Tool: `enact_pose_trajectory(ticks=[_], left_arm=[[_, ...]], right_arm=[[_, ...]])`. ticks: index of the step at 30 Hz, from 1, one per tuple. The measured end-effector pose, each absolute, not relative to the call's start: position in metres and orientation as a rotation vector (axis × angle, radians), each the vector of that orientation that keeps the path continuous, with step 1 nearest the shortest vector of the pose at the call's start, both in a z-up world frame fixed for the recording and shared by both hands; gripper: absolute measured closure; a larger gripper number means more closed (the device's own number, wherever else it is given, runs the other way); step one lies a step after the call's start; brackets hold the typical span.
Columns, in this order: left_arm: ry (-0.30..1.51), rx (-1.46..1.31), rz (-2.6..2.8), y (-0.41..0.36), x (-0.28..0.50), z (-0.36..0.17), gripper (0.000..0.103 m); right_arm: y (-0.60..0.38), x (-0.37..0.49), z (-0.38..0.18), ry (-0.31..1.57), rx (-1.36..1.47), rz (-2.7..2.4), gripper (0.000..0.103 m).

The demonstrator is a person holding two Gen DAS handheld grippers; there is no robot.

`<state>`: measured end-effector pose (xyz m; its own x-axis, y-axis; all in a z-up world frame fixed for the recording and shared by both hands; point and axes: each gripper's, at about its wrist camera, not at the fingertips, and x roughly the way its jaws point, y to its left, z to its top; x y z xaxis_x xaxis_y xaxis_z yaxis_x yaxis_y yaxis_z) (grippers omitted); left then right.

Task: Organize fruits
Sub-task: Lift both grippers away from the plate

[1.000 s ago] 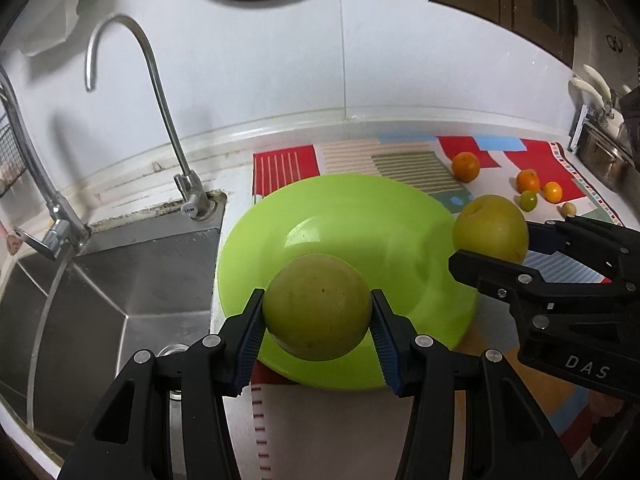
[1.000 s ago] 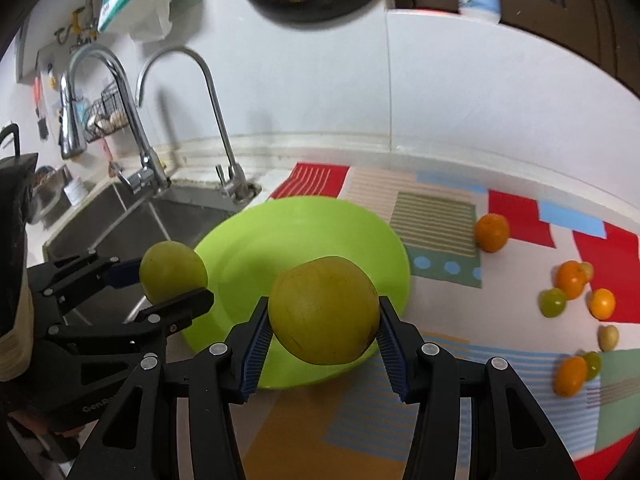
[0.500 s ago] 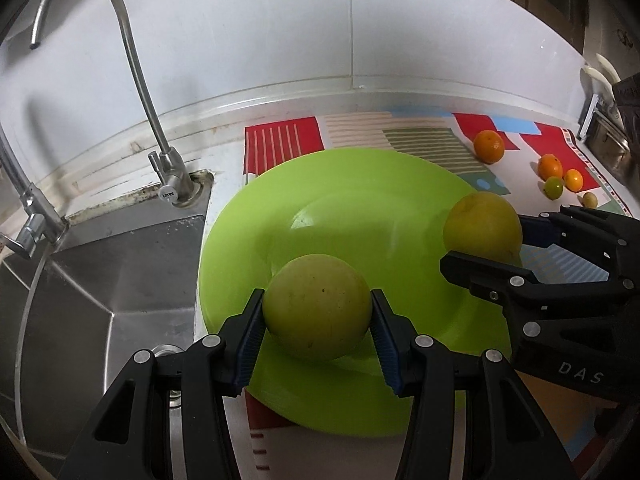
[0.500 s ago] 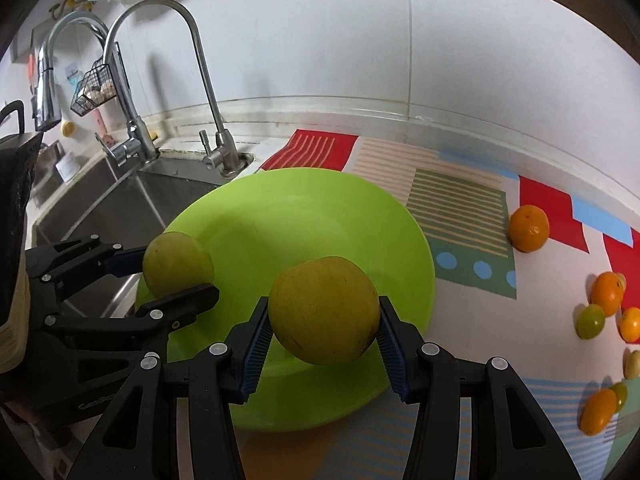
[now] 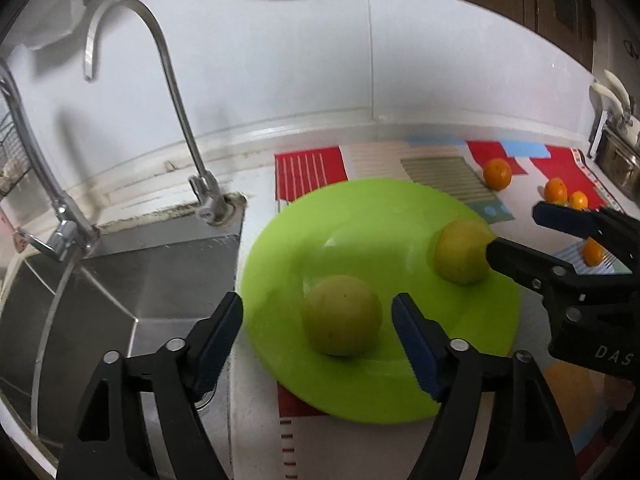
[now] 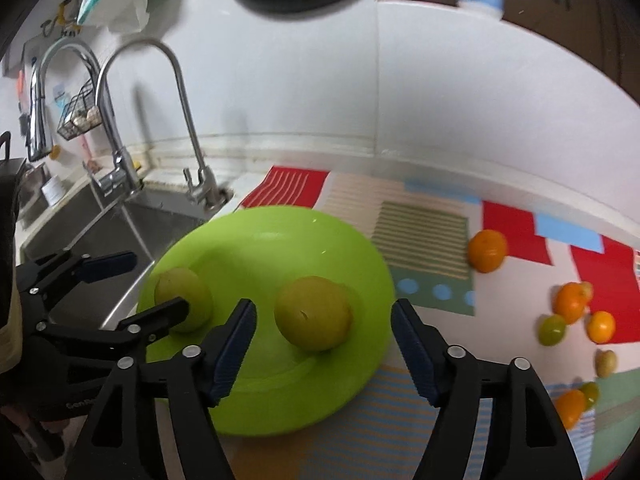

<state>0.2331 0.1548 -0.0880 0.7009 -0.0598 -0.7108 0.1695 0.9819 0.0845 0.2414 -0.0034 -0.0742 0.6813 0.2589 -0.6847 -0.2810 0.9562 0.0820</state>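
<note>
**Two yellow-green fruits lie on a green plate, both grippers open**

A white kitchen counter (image 6: 256, 180) runs along a white wall, with a stainless steel sink (image 5: 120, 280) and a curved chrome tap (image 5: 176, 112) on its left side. A patchwork mat of red, blue, green and striped squares (image 6: 516, 232) covers the counter beside the sink. A large round lime-green plastic plate (image 6: 256, 240) sits on the mat, its left edge close to the sink.

Two large round yellow-green fruits rest on the plate, apart from each other. The left fruit (image 5: 342, 314) lies between the spread fingers of the left black gripper (image 5: 318, 334), touching neither finger. The right fruit (image 6: 314, 312) lies between the wide-open fingers of the right black gripper (image 6: 324, 344), also untouched. Neither gripper holds anything.

Off the plate, on the right side of the mat, lie several small fruits: a lone orange citrus (image 6: 487, 250) nearest the plate, and further right a loose group of small orange and green citrus (image 6: 570, 302).
</note>
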Motion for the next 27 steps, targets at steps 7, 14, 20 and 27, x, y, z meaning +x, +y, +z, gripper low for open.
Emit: enact_pose_trajectory(ticks=[7, 14, 20, 27], left_arm=[[0.711, 0.141, -0.130, 0.148, 0.206, -0.062, 0.013], [0.660, 0.140, -0.159, 0.136, 0.178, -0.044, 0.006], [0.603, 0.142, -0.200, 0.118, 0.156, -0.028, 0.003], [0.566, 0.137, -0.236, 0.089, 0.140, -0.014, 0.003]], right_arm=[[-0.018, 0.205, -0.048, 0.702, -0.018, 0.238, 0.026], [-0.039, 0.169, -0.027, 0.649, 0.006, 0.147, 0.022], [-0.059, 0.140, -0.014, 0.606, 0.021, 0.072, 0.022], [-0.089, 0.116, 0.002, 0.553, 0.040, -0.003, 0.022]])
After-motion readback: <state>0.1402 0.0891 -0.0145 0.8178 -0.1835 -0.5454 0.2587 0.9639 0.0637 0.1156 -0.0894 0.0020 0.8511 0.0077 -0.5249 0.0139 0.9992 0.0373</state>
